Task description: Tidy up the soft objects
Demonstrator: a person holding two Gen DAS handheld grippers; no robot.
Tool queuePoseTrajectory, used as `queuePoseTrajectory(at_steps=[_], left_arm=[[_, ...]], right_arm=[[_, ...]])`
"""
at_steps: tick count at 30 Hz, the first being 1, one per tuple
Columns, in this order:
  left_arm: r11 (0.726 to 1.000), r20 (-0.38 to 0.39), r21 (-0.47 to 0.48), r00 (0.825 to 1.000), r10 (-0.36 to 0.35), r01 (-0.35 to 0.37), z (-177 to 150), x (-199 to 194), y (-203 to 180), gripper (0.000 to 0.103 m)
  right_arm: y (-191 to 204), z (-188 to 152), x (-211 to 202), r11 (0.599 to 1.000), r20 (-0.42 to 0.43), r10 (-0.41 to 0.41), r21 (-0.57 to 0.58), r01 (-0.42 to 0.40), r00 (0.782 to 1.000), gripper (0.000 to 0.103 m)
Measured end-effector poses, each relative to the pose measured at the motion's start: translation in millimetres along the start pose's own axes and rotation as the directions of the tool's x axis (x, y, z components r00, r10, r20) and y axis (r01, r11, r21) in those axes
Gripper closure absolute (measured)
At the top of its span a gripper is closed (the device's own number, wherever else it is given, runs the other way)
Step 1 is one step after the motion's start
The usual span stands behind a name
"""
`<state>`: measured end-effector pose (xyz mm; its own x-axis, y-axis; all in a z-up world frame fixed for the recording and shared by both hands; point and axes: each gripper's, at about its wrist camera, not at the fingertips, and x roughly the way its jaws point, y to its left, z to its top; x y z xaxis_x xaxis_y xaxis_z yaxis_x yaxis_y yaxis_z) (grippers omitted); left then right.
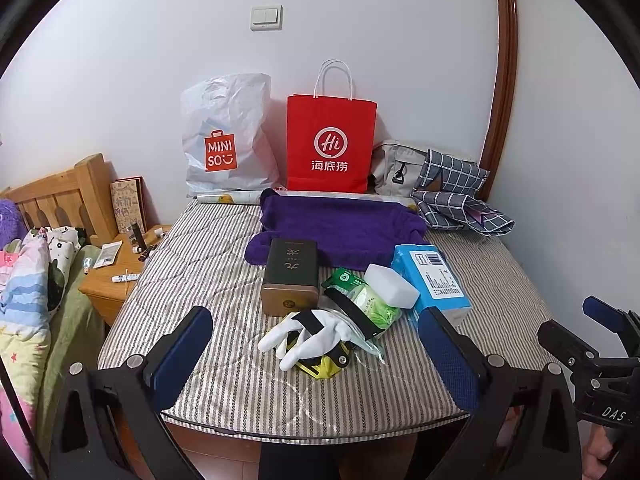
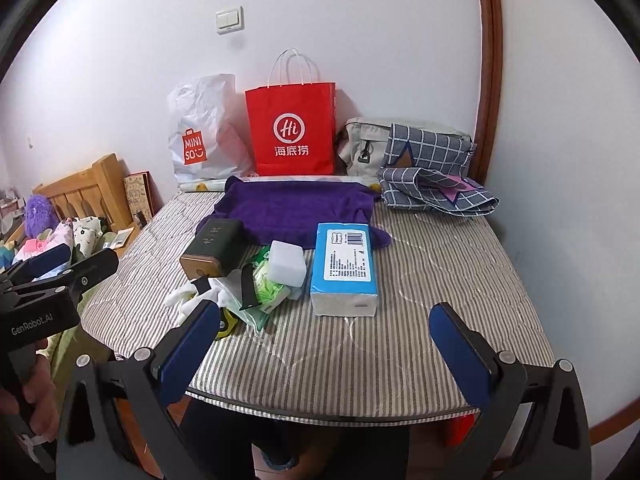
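A purple towel [image 1: 340, 228] [image 2: 296, 208] lies spread at the back of the striped mattress [image 1: 224, 280]. In front of it lie a white glove [image 1: 308, 334], a green wipes packet [image 1: 366, 300] [image 2: 268, 288], a white sponge block [image 1: 390, 286] [image 2: 286, 266], a blue tissue pack [image 1: 434, 280] [image 2: 346, 268] and a dark tin box [image 1: 290, 276] [image 2: 214, 252]. My left gripper [image 1: 316, 356] is open and empty, just short of the glove. My right gripper [image 2: 326, 344] is open and empty, in front of the tissue pack.
A red paper bag [image 1: 330, 144], a white Miniso bag [image 1: 226, 140], a grey pouch [image 1: 396, 168] and a checked cloth [image 1: 456, 196] stand against the back wall. A wooden nightstand [image 1: 116, 276] and bedding [image 1: 28, 280] are on the left.
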<state>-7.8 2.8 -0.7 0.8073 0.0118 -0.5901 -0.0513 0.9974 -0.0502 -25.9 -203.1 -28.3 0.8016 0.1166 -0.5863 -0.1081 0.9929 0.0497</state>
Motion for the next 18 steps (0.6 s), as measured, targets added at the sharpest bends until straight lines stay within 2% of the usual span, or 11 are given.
queuePoseTrajectory(at_steps=[18], left_arm=[[1.0, -0.002, -0.002, 1.0, 0.001, -0.001, -1.4, 0.3, -0.1, 0.0]], right_arm=[[1.0, -0.8, -0.2, 1.0, 0.004, 0.002, 0.005, -0.002, 1.0, 0.0]])
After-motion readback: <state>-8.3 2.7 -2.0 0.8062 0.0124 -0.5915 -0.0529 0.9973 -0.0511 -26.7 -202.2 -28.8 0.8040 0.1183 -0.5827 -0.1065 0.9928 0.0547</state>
